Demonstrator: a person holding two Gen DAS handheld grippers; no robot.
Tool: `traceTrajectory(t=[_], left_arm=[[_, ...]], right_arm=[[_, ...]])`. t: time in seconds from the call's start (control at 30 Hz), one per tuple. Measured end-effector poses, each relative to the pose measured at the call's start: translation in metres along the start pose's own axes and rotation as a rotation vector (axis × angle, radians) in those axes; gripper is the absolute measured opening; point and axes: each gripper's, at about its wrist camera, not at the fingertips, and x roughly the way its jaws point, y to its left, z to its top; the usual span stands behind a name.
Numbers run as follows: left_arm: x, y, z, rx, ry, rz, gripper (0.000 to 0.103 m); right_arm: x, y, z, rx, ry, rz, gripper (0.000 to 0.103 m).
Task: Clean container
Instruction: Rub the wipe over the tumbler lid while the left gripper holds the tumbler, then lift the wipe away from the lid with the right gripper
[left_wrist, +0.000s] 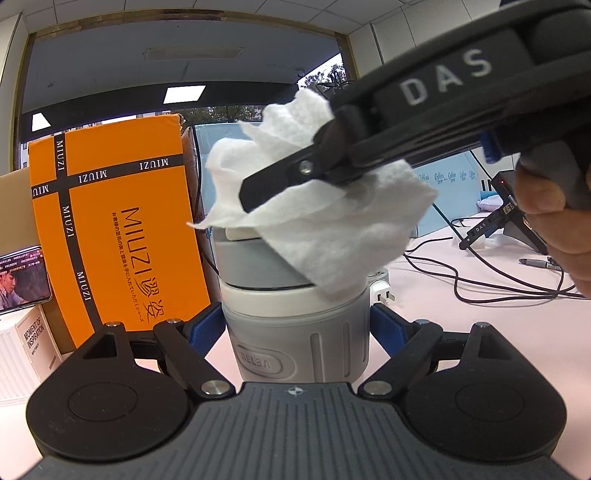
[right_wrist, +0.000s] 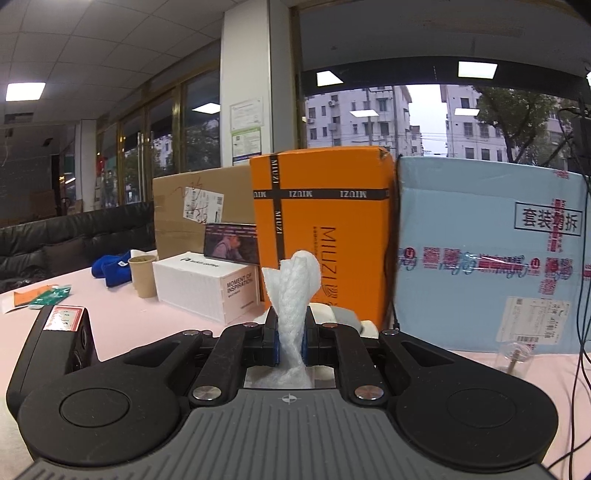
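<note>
the left gripper (left_wrist: 297, 325) has its jaws closed around the grey container (left_wrist: 295, 332), which stands upright on the pink counter (left_wrist: 498, 332). the right gripper (right_wrist: 290, 341) pinches a white cloth (right_wrist: 293, 295) between its jaws, pressed on the container's lid. an orange box (left_wrist: 114, 229) stands far left.

The white cloth (left_wrist: 314, 206) hides most of the container's lid (left_wrist: 258, 254).
</note>
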Motion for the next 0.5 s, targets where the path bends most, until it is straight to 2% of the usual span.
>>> traceTrajectory(t=[0.17,0.5], left_arm=[[0.001,-0.001,0.001,0.001,0.0,-0.001,0.083],[-0.003,-0.002,0.0,-0.013,0.0,0.001,0.084]], right_arm=[[0.01,0.002,0.001,0.005,-0.003,-0.001,0.01],[-0.01,-0.022,-0.007,0.07,-0.048,-0.096,0.01]])
